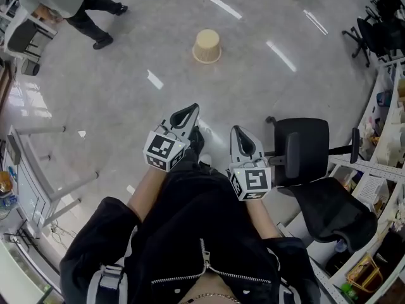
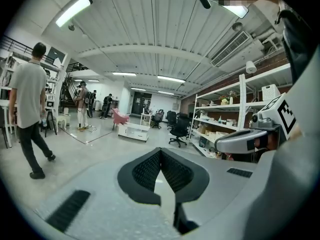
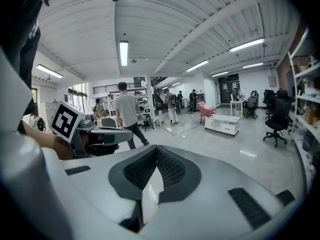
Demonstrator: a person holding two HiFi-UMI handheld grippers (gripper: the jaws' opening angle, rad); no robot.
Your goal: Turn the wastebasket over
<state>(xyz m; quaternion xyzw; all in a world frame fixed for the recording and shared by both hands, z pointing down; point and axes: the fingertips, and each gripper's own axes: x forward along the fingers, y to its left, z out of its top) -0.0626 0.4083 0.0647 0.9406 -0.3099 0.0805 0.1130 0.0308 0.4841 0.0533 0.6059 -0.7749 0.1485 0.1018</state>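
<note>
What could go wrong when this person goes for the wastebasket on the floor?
Both the left gripper and right gripper are shut; unopened, they may just shove the wastebasket away. The office chair stands close beside the right gripper and could snag it. A person nearby, mid-stride, might cross the path.

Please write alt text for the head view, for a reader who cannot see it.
Seen from above, a person holds the left hand-held gripper and the right hand-held gripper out in front, both shut and empty. A beige wastebasket stands on the floor ahead, beyond them; a black office chair is at right.
</note>
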